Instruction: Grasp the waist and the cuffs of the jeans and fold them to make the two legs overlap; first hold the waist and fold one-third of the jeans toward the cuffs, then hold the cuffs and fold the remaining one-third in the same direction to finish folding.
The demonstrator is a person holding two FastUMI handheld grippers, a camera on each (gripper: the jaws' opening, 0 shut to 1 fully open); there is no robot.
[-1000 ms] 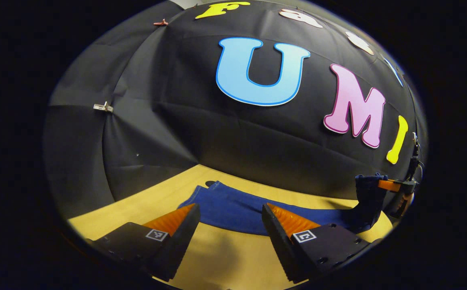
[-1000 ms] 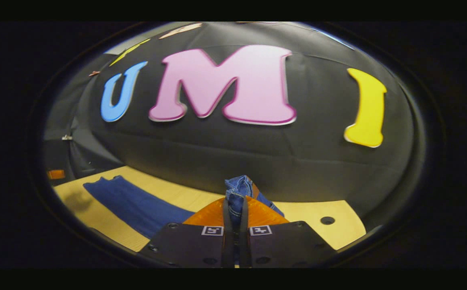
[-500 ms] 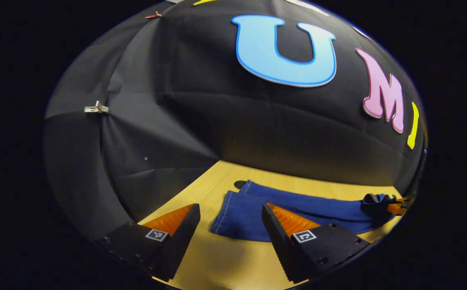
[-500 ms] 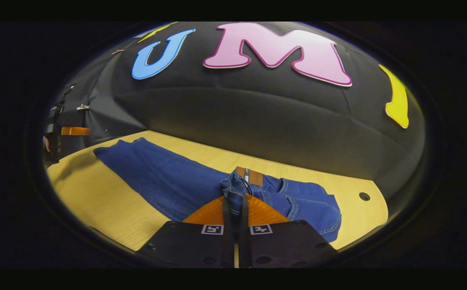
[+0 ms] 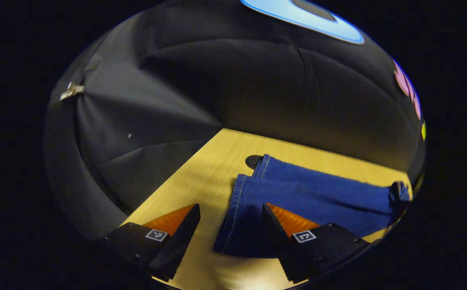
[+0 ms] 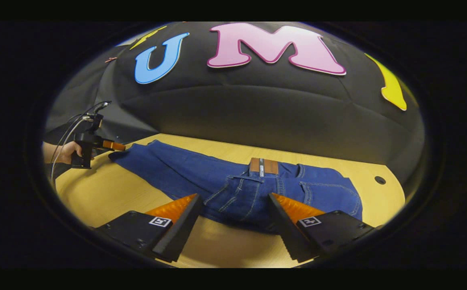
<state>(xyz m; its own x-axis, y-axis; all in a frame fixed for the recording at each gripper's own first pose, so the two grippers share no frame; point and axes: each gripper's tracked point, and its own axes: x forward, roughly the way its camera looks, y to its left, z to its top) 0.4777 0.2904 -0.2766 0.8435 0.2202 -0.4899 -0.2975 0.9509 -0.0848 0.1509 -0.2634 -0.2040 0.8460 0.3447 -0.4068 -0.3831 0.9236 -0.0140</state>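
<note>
Left claw [image 5: 230,213] spread over jeans [image 5: 306,197]; far waist end unclear.

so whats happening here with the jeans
A person holding a gripper in each hand is folding blue jeans on a wooden table. The jeans lie flat, legs one over the other. The right gripper is open just before the waist; the left gripper is open at the cuffs, and it also appears at the cuff end in the right gripper view. Neither grips the cloth.
</note>
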